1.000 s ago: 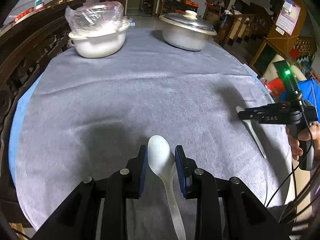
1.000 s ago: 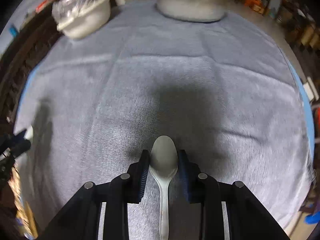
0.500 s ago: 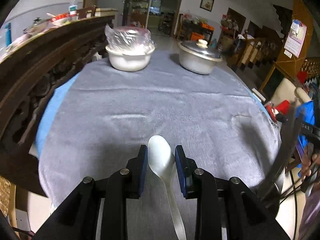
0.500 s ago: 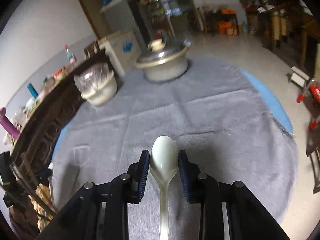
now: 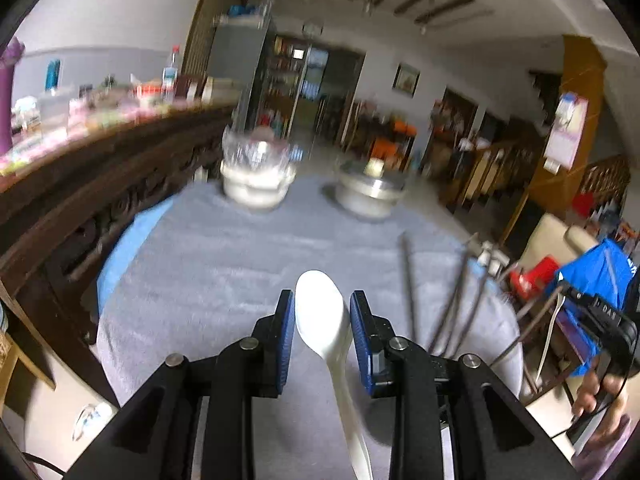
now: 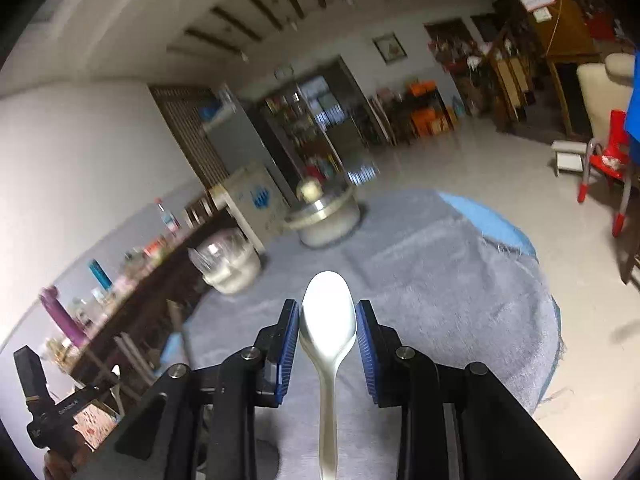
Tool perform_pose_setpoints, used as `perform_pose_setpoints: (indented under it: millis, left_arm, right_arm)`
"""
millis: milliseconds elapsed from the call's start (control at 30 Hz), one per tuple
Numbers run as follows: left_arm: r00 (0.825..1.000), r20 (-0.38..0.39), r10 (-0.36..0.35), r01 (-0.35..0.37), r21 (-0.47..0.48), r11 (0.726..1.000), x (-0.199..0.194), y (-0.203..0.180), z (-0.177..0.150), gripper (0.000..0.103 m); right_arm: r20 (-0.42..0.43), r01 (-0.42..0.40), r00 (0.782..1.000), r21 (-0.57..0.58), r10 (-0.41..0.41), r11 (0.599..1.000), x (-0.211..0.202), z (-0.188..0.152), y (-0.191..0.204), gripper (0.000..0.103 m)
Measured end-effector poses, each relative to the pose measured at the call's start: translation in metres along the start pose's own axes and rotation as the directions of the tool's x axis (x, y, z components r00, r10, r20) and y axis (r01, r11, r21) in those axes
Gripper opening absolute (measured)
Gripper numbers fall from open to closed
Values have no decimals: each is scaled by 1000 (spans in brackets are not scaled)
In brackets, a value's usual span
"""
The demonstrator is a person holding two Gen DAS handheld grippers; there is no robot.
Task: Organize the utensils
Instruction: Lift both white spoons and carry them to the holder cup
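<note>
Round surface (image 5: 224, 264) under a grey cloth, bare across its middle. At the far edge, a white bowl (image 5: 258, 184) covered in clear plastic and, just beside it, a lidded metal pot (image 5: 370, 194); both blurred, both well apart from either tool. No tray, holder or drawer for utensils visible anywhere.

Left tool (image 5: 320, 334) raised above the cloth, blue pads pinching a white spoon (image 5: 322, 320) by the sides of its bowl, handle trailing back beneath the tool. Right tool (image 6: 328, 338) likewise lifted clear, pads closed against the bowl of a second spoon (image 6: 328, 320), pale and glossy, handle running straight back toward the camera.

Judged progress: picking up done for both spoons, nothing placed yet. Left to do: carrying each spoon to wherever utensils belong and setting it down there. That destination lies outside both views, so remaining travel cannot be told. No other loose utensils seen on the cloth.
</note>
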State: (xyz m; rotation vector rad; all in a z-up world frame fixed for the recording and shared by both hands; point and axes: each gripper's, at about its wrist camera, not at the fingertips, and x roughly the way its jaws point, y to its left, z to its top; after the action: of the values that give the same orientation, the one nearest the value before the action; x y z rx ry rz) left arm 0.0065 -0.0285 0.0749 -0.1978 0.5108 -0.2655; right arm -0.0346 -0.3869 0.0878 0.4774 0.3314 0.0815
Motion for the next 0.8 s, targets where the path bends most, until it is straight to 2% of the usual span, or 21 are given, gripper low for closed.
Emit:
perform_pose_setpoints:
  millis: [133,267,333,500,667,800]
  left_arm:
    - [989,148,-19,19,1,1000,-27,-16,4,29]
    - [965,258,-38,45,-22,999,-44,-27,6,29]
    - [952,304,-38,53,-41,998,-46,-31,6,29]
    - [947,318,-33,67,-96,993,-32,-33,6,29]
    - [928,373,8,52,-152,987,-22,-34,0,29]
    - [920,391,37,29,-161,986,-12,-37,-7,29]
  right_arm:
    - [113,-74,991,-25,77,997,-27,-2,23,31]
    - [223,-187,956,-36,191,982,-45,-9,43,31]
    - [252,-226,941,-37,227,974,-48,-15,52,31]
    - [257,-282,926,-13,276,959,-24,-31,71,31]
    - [266,-287,920,-40,287,957,-6,-42,90,31]
    - [278,-288,913,-75,297,955,1,-49,101,32]
